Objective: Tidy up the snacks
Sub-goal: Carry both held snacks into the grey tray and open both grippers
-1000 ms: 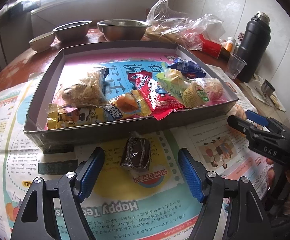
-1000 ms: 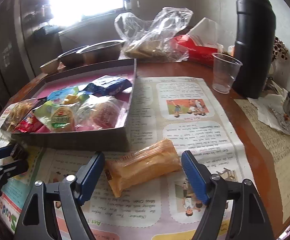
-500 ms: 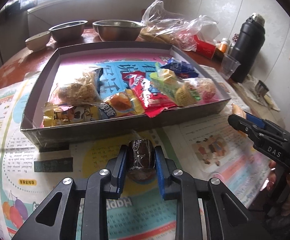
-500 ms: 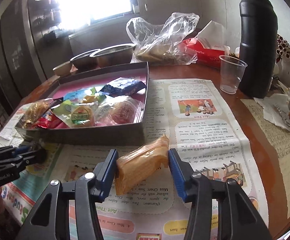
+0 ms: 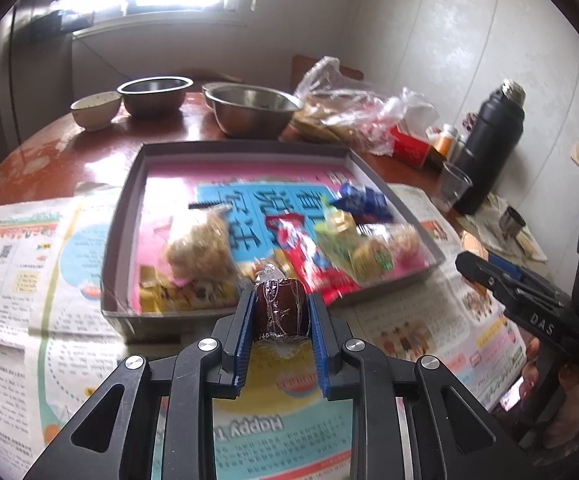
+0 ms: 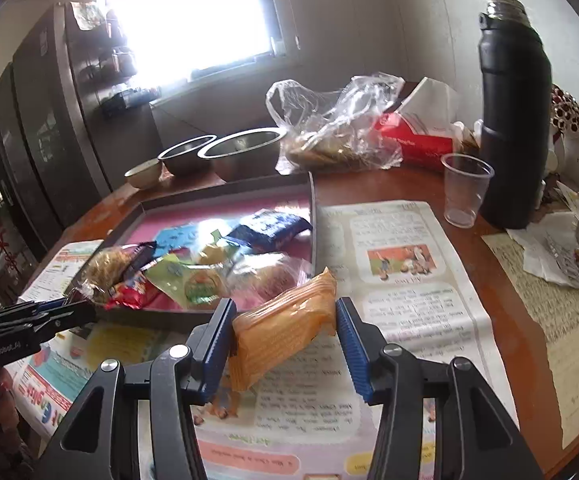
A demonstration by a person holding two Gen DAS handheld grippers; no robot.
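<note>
The left tongs (image 5: 280, 322) are clenched on a small brown snack in clear wrap (image 5: 279, 309), its body pinched between the blue ribbed pads, and it is held above the newspaper (image 5: 29, 280) just in front of the near wall of the grey snack tray (image 5: 129, 200). The right tongs (image 6: 285, 334) grip an orange wrapped snack bar (image 6: 285, 328), which sits tilted between their pads, its far end raised toward the tray's near right corner and its near end hanging lower over the newspaper. Inside the tray, along its near and right side, lie a clear bag of pale puffed pieces (image 5: 199, 248), a red packet (image 5: 309, 256), a green-and-yellow packet (image 5: 341, 236) and a blue packet (image 5: 363, 200); the far part of its pink and blue floor is bare. Beyond the tray on the brown table (image 5: 49, 152) stand two steel bowls (image 5: 249, 110), a small ceramic bowl (image 5: 95, 108), a crumpled plastic bag (image 5: 353, 108), a clear cup (image 6: 465, 188) and a black thermos (image 6: 513, 112).
</note>
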